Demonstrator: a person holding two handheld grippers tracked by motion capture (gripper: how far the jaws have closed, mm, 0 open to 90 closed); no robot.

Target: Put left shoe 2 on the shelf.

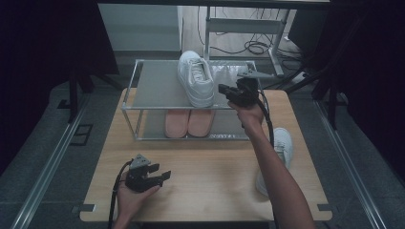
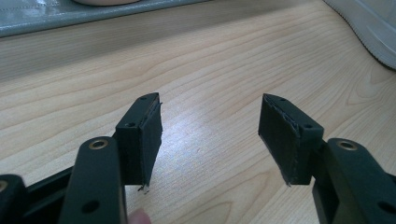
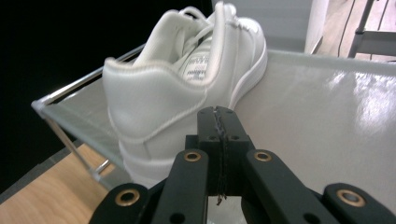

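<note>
The left claw [image 1: 160,175], matte black with flat, fabric-faced pads [image 2: 147,140], sits nearest at about 7 o'clock on the worktop [image 1: 205,186], held in a hand [image 1: 131,198]; its jaws stand wide apart with nothing but pale wood grain between them. The worktop is a light, streaked board with rounded corners. At about 12 o'clock stands a two-level shoe rack [image 1: 157,86] of thin chromed rods and smooth grey, slightly glossy shelf panels. A white sneaker [image 1: 196,78] of smooth leather with stitched seams, a padded collar and a thick rubber sole lies on the top shelf, toe pointing away. The right claw [image 1: 223,89] is just beside its heel, at the shoe's 4 o'clock, jaws pressed together with nothing between them. A pair of soft pink shoes [image 1: 188,123] rests on the lower shelf. A second white sneaker [image 1: 282,148] lies on the worktop at about 4 o'clock, partly under the right forearm.
</note>
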